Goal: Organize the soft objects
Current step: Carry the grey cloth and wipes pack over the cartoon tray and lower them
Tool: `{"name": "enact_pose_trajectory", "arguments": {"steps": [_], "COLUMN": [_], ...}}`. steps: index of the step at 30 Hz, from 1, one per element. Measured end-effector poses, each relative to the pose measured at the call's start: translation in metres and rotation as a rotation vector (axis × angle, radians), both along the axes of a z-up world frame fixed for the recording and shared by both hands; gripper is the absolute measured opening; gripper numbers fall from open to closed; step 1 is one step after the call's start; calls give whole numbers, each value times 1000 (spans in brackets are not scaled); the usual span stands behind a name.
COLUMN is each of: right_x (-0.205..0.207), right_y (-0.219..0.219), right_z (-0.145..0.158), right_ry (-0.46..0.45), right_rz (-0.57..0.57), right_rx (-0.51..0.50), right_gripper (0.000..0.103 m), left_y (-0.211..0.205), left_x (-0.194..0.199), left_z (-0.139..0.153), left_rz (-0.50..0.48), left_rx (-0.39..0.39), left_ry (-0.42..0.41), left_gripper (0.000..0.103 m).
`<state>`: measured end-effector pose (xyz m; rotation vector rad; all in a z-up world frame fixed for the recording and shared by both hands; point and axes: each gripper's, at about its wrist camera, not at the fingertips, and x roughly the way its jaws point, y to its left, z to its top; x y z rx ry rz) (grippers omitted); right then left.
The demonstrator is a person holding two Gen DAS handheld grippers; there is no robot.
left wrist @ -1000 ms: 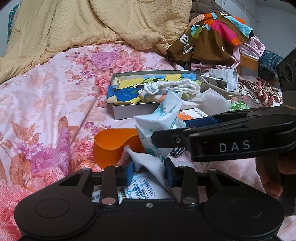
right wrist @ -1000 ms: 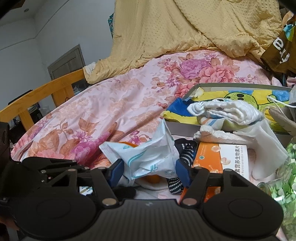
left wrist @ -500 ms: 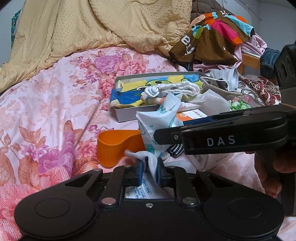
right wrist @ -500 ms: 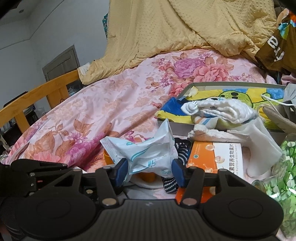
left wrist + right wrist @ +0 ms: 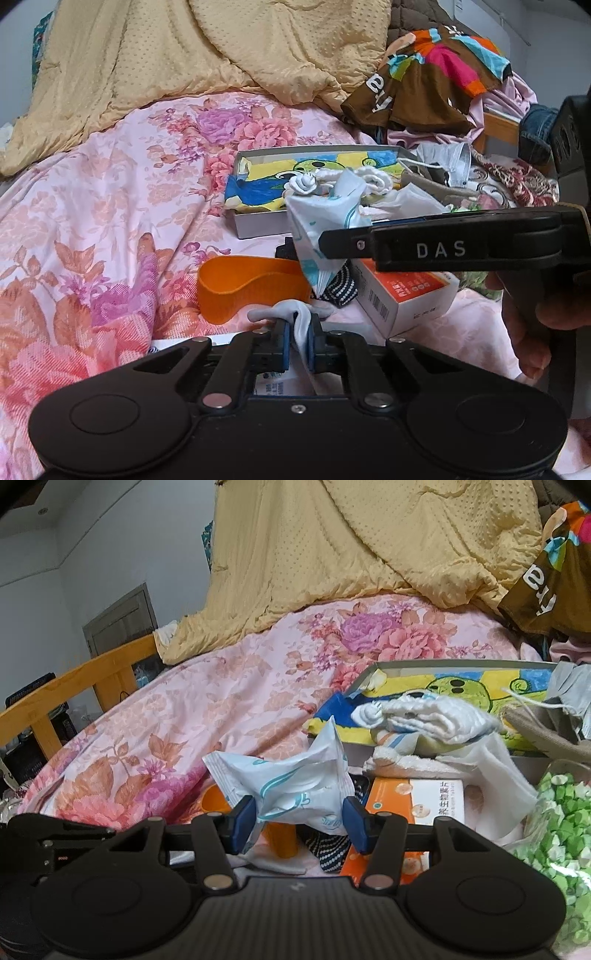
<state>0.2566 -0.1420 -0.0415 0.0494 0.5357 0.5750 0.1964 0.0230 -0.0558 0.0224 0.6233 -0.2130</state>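
Meanwhile left tool (image 5: 297,338) pinches grey cloth (image 5: 295,317), right tool (image 5: 299,818) clamps tissue pack (image 5: 291,782) beside orange cup (image 5: 236,284).

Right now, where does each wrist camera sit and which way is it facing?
Left wrist: rides behind the left gripper, looking across the floral bed; the gripper pinches a white cloth; the right gripper's side and a hand show.
Right wrist: rides behind the right gripper, which clamps a wipes packet.
Shared: grey tray, orange cup.

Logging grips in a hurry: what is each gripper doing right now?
Left gripper: shut on a pale grey cloth.
Right gripper: shut on a white and blue packet.
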Motion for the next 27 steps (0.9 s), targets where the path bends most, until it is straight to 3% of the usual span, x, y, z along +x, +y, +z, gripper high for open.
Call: {"name": "enact_pose_trajectory", "arguments": {"steps": [9,16,27], "right_x": [-9,-21,-19], "right_y": [-20,-47,-102], "right_z": [21,46,75], "right_ry": [-40,-89,-134], "right_rz": [-28,-68,-189], "right_rx": [65,135,237], "right_gripper": [56,56,56], "left_y": [-3,-17,-53], "left_x": [-11,-11,28], "left_z": [25,56,117], "left_rz": [51,30,39], "left_rx": [-56,-44,-53], "left_ry": [-13,-38,-105], "left_gripper": [9,8,8]}}
